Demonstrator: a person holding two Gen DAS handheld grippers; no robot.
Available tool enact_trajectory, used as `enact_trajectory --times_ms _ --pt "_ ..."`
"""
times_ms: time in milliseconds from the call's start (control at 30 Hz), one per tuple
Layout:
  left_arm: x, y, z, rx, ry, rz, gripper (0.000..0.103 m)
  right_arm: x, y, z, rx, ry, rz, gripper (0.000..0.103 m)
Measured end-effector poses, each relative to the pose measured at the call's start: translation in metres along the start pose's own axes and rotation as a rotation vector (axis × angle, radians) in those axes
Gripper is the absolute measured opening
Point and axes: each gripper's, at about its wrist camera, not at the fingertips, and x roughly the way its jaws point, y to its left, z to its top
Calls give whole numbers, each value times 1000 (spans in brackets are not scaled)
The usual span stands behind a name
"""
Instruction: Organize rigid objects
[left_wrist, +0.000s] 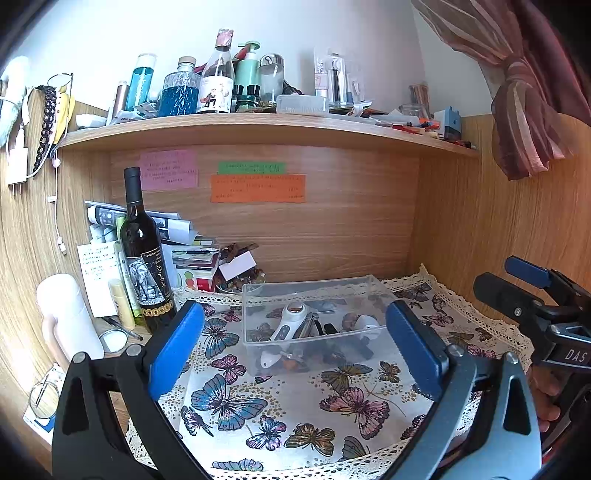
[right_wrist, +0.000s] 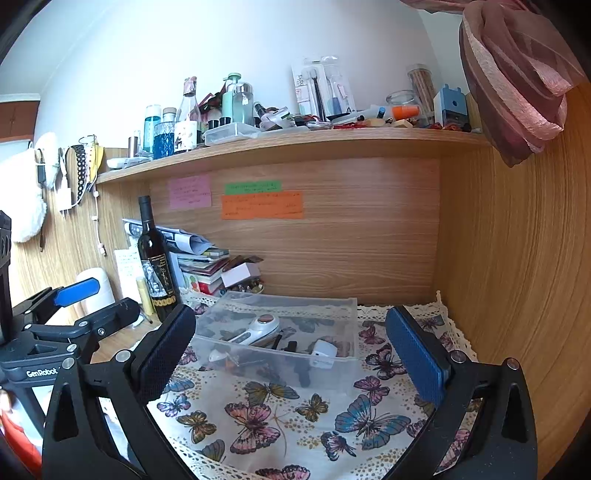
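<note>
**A:** Wood panelling closes your nook on three sides, with a cluttered shelf (left_wrist: 258, 127) across the top of the frame. What do you see at lower left?

**B:** On the left wrist view, a dark wine bottle (left_wrist: 144, 254) stands upright at centre left, just beside the edge of the butterfly cloth (left_wrist: 280, 410) that covers the tabletop.

**A:** And the task's things?

**B:** Your clear plastic bin (left_wrist: 317, 317) sits at the middle of the frame on the cloth. A white handheld device (left_wrist: 286, 325) lies tilted inside it among small dark items I cannot tell apart.

**A:** Your tongs?

**B:** Your left tongs (left_wrist: 295, 350) stand wide apart, nothing between the blue pads; the bin lies beyond them, untouched. Your right tongs (right_wrist: 291, 354) are spread just as wide and empty, short of the bin too. At the right edge of the left view, the right tool shows beside the cloth.
</note>
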Motion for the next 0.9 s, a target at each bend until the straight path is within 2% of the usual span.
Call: enact_trajectory --times_ms 900 --pt "1 0 0 -1 2 -9 101 0 6 0 -4 6 3 103"
